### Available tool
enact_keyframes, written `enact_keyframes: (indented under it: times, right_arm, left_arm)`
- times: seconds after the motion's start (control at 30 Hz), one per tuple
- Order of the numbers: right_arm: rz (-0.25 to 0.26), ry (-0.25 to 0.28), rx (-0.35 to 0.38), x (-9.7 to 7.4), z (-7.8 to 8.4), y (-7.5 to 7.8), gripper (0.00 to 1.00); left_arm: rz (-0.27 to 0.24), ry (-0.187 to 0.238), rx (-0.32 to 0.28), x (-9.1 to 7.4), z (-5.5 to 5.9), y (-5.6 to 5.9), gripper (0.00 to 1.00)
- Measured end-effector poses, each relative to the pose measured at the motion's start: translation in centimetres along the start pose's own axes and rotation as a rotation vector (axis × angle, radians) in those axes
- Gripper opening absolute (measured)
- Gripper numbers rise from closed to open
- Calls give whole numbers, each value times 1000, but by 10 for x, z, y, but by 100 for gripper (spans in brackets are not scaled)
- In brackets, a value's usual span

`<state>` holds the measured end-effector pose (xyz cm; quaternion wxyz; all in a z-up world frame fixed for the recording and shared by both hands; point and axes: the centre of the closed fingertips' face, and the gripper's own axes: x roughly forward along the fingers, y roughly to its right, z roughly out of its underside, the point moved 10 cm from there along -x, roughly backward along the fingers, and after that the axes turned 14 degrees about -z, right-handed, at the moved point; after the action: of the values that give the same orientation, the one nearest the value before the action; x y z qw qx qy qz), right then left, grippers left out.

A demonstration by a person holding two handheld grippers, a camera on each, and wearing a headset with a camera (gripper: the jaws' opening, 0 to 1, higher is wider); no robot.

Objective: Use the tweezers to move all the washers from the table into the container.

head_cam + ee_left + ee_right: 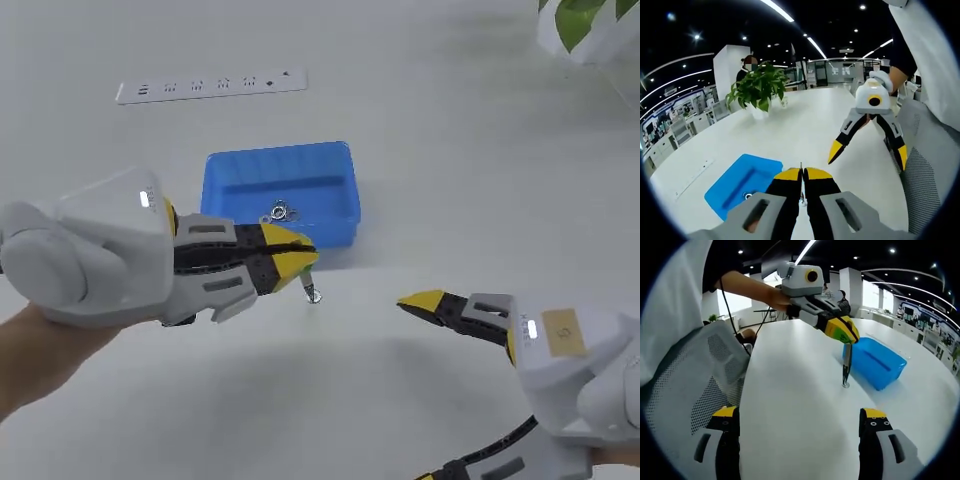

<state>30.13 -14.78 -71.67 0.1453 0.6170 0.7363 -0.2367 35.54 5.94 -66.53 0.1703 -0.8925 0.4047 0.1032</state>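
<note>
Left gripper [305,258], jaws tight on downward tweezers [846,362], perhaps with 1 washer [845,385].

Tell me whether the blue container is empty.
Not empty: the blue container holds a small cluster of washers near its front wall, in the head view.

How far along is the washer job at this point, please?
Done: a few washers already lie in the blue container. In hand: the left tongs are shut on the tweezers, whose tip is at one washer just in front of the container; the right tongs hang open. Left: that washer must go in.
</note>
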Motion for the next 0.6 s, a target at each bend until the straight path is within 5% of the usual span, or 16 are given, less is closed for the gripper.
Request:
enact_keyframes:
  times: [0.43, 0.6]
  right_arm:
    - [-11, 5, 15, 7, -2, 1, 100]
    - [-2, 40, 32, 7, -7, 12, 97]
  left_arm:
    - [7, -34, -11, -2, 3, -1, 6]
    - [10, -51, -28, 0, 2, -3, 6]
